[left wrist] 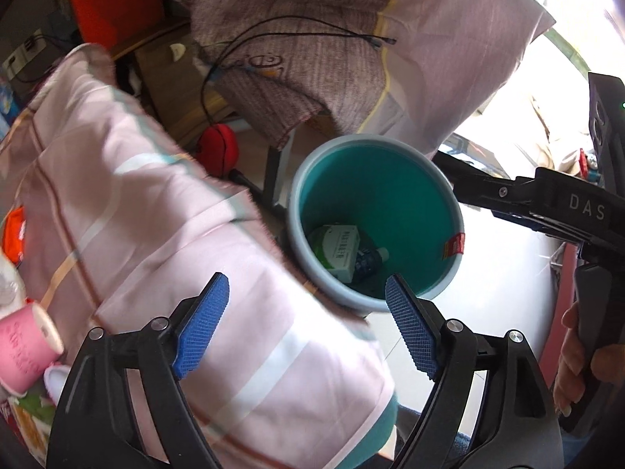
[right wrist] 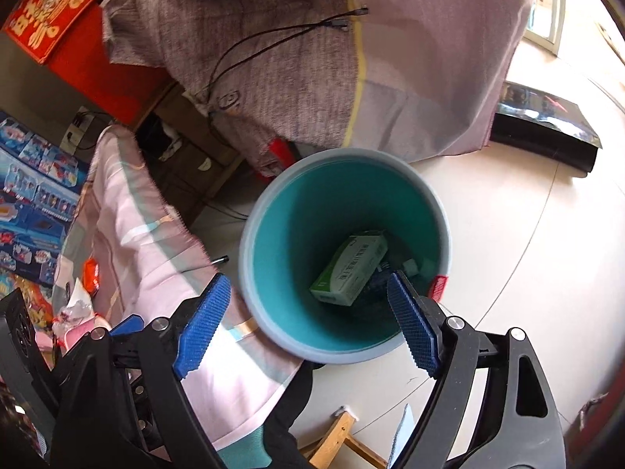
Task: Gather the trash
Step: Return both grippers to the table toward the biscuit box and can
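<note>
1. Left tongs (left wrist: 306, 326): jaws wide apart, nothing between the blue pads, hanging over the near rim of the teal bin (left wrist: 437, 179).
2. Right tongs (right wrist: 304, 326): same, spread wide and empty, above the bin (right wrist: 273, 211) mouth.
3. Trash: green-white carton (right wrist: 349, 269) lies flat on the bin bottom, a small dark pouch (left wrist: 369, 262) just beside it.
4. More likely trash sits on the pink striped bedding (left wrist: 129, 203): orange wrapper (right wrist: 91, 273), crumpled paper (right wrist: 76, 305).
5. Risk: bin stands tight against the hanging bedding; a tong swinging toward the bed could clip the rim and tip it.
6. Risk: both tongs are close together; crossing paths means a knock.
7. Risk: soft bedding, so the pads may pinch fabric along with a wrapper.
</note>
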### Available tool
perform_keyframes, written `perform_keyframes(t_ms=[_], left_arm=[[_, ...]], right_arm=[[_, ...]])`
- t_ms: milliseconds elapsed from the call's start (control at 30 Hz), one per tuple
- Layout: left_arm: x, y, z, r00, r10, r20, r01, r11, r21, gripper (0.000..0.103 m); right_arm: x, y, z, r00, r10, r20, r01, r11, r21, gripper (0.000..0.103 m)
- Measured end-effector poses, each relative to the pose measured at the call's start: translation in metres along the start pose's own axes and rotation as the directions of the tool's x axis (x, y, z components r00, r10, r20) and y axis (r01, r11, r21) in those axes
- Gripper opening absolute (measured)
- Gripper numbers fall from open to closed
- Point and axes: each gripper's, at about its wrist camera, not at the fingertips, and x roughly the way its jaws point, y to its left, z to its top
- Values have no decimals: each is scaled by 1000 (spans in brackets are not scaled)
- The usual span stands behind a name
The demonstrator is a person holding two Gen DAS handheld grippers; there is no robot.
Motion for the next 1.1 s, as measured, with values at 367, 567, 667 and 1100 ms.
perform_keyframes(t_ms=[367, 567, 667, 1100], left_arm=[[-78, 79, -71, 991, 113, 68, -104, 987, -124, 93], [-117, 131, -123, 978, 193, 80, -172, 962, -213, 95], [-131, 157, -146, 972, 223, 76, -196, 944, -265, 95], [-132, 218, -203, 956, 293, 15, -262, 876, -404, 95]], right_arm=[[5, 101, -54, 994, 87, -68, -98, 978, -185, 86], [18, 164, -92, 984, 114, -140, -150, 945, -290, 86], [25, 190, -106, 979, 115, -167, -167, 925, -341, 86], [63, 282, -144, 959, 128, -251, -241, 836, -494, 53]])
